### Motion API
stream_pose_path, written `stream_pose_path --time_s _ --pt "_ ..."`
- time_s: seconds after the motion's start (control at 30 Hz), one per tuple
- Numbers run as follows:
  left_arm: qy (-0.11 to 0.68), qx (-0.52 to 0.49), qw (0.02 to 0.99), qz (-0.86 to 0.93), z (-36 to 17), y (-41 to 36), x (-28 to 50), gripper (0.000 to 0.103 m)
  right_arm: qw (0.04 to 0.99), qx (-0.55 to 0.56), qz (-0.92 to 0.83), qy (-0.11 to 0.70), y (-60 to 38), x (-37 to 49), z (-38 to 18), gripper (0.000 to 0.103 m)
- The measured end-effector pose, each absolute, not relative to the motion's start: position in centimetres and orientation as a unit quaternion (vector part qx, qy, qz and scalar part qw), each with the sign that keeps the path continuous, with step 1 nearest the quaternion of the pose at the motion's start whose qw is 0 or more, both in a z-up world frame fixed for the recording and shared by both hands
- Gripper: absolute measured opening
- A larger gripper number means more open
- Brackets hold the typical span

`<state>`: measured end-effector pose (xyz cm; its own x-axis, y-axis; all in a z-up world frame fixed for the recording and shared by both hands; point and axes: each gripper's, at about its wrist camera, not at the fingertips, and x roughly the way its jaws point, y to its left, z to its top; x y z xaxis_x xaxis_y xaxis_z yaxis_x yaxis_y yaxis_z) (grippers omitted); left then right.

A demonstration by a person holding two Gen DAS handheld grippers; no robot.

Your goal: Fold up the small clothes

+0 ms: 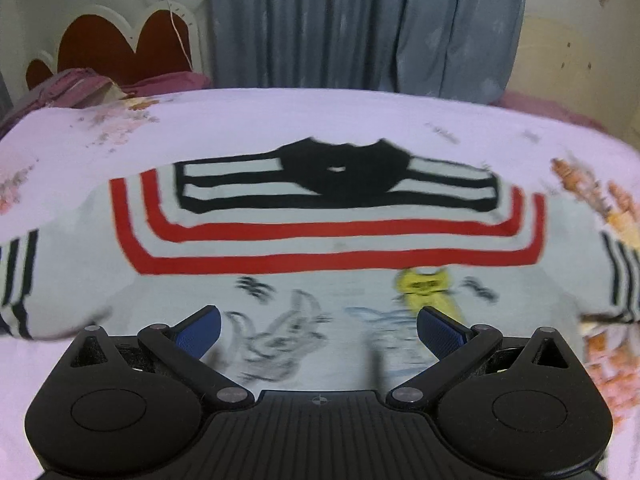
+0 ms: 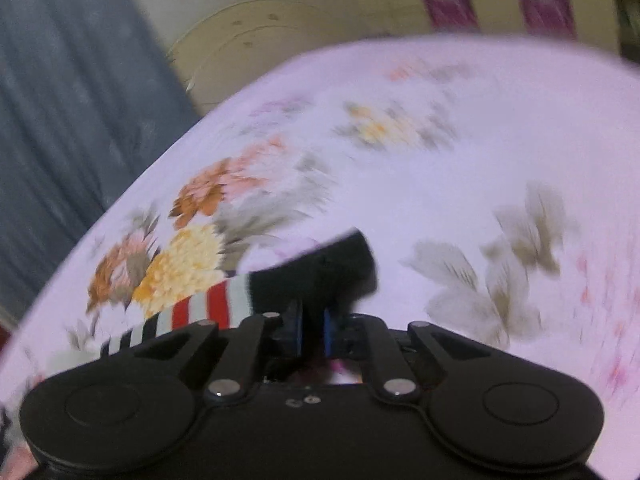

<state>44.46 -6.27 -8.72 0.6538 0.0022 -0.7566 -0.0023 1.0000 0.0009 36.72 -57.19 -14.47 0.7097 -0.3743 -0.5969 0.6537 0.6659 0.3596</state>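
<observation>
A small white sweater (image 1: pixel 320 280) with red and black stripes, a black collar and cartoon prints lies spread flat on the floral bedsheet (image 1: pixel 248 116). My left gripper (image 1: pixel 318 328) is open and empty, its blue pads just above the sweater's lower part. My right gripper (image 2: pixel 312 330) is shut on the sweater's black cuff (image 2: pixel 320 268); the striped sleeve (image 2: pixel 192 312) trails off to the left. The right wrist view is blurred by motion.
The bed carries a pale pink sheet with flower prints (image 2: pixel 460 168). A red and white headboard (image 1: pixel 116 44) and purple pillows (image 1: pixel 72 88) are at far left. Blue-grey curtains (image 1: pixel 360 24) hang behind the bed.
</observation>
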Motion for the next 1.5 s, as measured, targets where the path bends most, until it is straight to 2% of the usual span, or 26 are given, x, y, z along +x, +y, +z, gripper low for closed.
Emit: stream_pose_path --time_s 0.2,0.37,0.4,0.47,0.63,0.73,0.8,0.83,0.93,1.03,1.23,1.27,1.3,1.37,1.4,1.5 --pt "0.418 -0.044 0.907 0.001 -9.8 -0.4 45.3 0.103 0.935 0.184 -0.180 0.244 -48.3 40.1 -9.9 0.006" --pt "0.390 -0.082 0.917 -0.008 -9.4 3.4 44.8 0.102 0.955 0.133 -0.046 0.260 -36.7 43.9 -8.1 0.006" --pt "0.386 -0.089 0.918 -0.009 -9.4 4.1 44.7 0.097 0.957 0.120 -0.018 0.264 -33.9 44.8 -8.1 0.006" --pt "0.384 -0.102 0.918 -0.009 -9.4 5.5 44.5 0.085 0.957 0.099 0.023 0.272 -29.6 46.1 -8.4 0.006" --pt "0.378 -0.123 0.918 -0.003 -9.7 8.2 43.7 0.085 0.943 0.058 0.106 0.311 -20.4 47.8 -10.9 0.006" --pt "0.385 -0.135 0.913 -0.007 -10.5 8.8 43.7 0.085 0.915 0.013 0.134 0.380 -16.7 49.0 -14.8 0.011" --pt "0.389 -0.146 0.909 -0.017 -10.7 8.7 43.8 0.085 0.919 0.018 0.147 0.365 -16.0 47.8 -14.4 0.040" --pt "0.389 -0.157 0.907 -0.026 -10.8 8.5 44.0 0.085 0.919 0.032 0.155 0.361 -16.1 47.5 -13.9 0.043" --pt "0.387 -0.192 0.900 -0.064 -11.1 6.9 45.2 0.085 0.938 0.063 0.136 0.312 -18.4 45.4 -11.4 0.040" --pt "0.387 -0.214 0.889 -0.116 -11.8 3.7 47.1 0.085 0.946 0.106 0.088 0.295 -22.4 44.2 -10.0 0.029" --pt "0.442 -0.191 0.865 -0.138 -15.1 -3.2 52.4 0.084 0.952 0.146 -0.033 0.269 -30.1 41.8 -8.2 0.028" --pt "0.438 -0.172 0.872 -0.135 -15.2 -4.2 53.0 0.079 0.951 0.153 -0.050 0.266 -31.4 41.1 -8.1 0.028" --pt "0.437 -0.146 0.878 -0.133 -15.1 -5.3 53.5 0.047 0.949 0.159 -0.063 0.264 -32.3 40.7 -8.3 0.028" --pt "0.438 -0.103 0.884 -0.125 -14.8 -6.9 54.2 0.011 0.944 0.178 -0.088 0.264 -34.3 39.9 -8.6 0.029" --pt "0.435 -0.106 0.883 -0.140 -14.6 -7.0 54.5 0.007 0.940 0.191 -0.100 0.265 -35.3 39.5 -8.8 0.029" --pt "0.389 -0.087 0.906 -0.143 -12.0 -6.1 53.2 0.006 0.931 0.219 -0.115 0.270 -36.9 39.1 -9.6 0.029"
